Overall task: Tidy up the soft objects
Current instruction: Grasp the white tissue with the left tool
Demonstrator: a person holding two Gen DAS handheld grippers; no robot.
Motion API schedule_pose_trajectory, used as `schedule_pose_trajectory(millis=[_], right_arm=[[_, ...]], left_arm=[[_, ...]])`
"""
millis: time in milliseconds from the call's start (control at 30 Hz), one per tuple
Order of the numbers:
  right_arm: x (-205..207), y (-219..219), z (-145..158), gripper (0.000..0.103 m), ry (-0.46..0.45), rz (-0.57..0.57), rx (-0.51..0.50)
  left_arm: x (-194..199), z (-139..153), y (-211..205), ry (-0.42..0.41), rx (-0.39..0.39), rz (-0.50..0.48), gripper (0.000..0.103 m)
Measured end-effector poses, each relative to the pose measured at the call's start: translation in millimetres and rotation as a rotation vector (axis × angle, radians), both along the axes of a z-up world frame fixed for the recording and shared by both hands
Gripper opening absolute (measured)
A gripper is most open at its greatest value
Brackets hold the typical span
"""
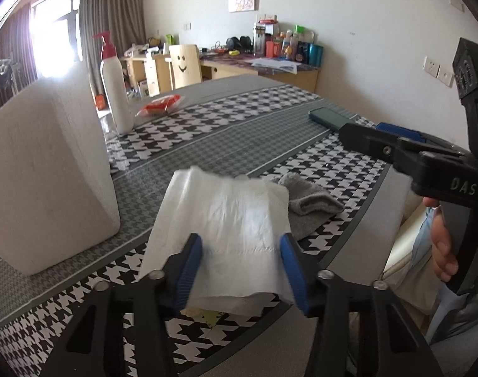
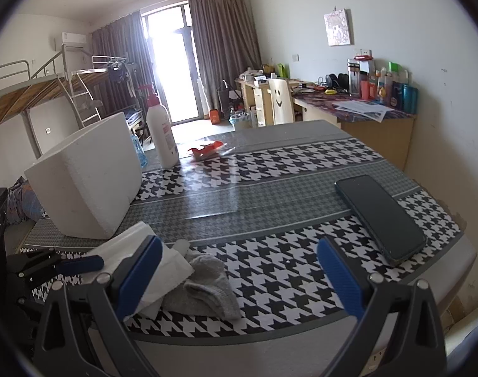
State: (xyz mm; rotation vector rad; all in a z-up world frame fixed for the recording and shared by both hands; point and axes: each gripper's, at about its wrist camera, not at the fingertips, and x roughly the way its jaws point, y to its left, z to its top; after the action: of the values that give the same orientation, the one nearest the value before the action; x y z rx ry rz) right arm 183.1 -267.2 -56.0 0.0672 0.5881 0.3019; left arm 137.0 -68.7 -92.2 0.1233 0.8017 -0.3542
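Left claw (image 1: 240, 267) straddles the tissue (image 1: 226, 220), long axis running away.

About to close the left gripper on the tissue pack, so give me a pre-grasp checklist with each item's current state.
1. Tissue pack between the left gripper pads: ok, centred.
2. Pads pressing on the pack: not ok, slight gaps on both sides.
3. Grey cloth outside the jaws: ok, lies beyond the pack's right edge.
4. Right gripper out of the way: ok, open, holding nothing.
5. White foam box clear of the pack: ok, stands apart on the left.
6. What lies under the pack: cannot tell.
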Motion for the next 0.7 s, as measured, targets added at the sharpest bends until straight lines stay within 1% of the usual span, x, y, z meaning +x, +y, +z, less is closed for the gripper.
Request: schedule_pose_trajectory(millis=[33,100,133,167,200,233,300,400,500,633,700], right_arm=[[0,0,-1,0.101,0.001,0.001,0.000],[0,-1,-1,0.101,0.001,0.002,0.008],[0,-1,-1,0.101,0.002,0.003,0.014],[0,-2,-1,0.101,0.004,0.005,0.021],[0,-2,-1,0.101,0.007,0.007,0.028],[0,-2,-1,0.101,0.008,0.008,0.032],[0,-2,-1,0.100,0.007,0.007,0.031],[1,-5,-1,0.101,0.005,-0.009,0.048],[2,-9,-1,0.101,0.013,-0.014,0.072],[0,-7,1,0.100,0.005,-0.010,0.066],[-1,-5,1,0.101,0.004,-0.003,0.063]], left_arm=[[0,-1,0,0.005,0.004,0.003,0.044],[0,-3,0,0.010,0.012,0.007,0.034],[0,-3,1,0.012,0.010,0.008,0.032],[0,-4,2,0.016,0.007,0.010,0.027],[1,-3,3,0.018,-0.001,0.013,0.021],[1,-3,6,0.022,-0.017,0.018,0.020],[0,0,11,0.027,-0.067,0.009,0.012],[-3,5,13,0.023,-0.119,-0.020,0.007],[-7,12,16,-0.010,-0.123,-0.007,0.006],[-14,25,19,-0.052,-0.141,-0.011,0.005],[-17,32,25,-0.073,-0.152,0.004,0.005]])
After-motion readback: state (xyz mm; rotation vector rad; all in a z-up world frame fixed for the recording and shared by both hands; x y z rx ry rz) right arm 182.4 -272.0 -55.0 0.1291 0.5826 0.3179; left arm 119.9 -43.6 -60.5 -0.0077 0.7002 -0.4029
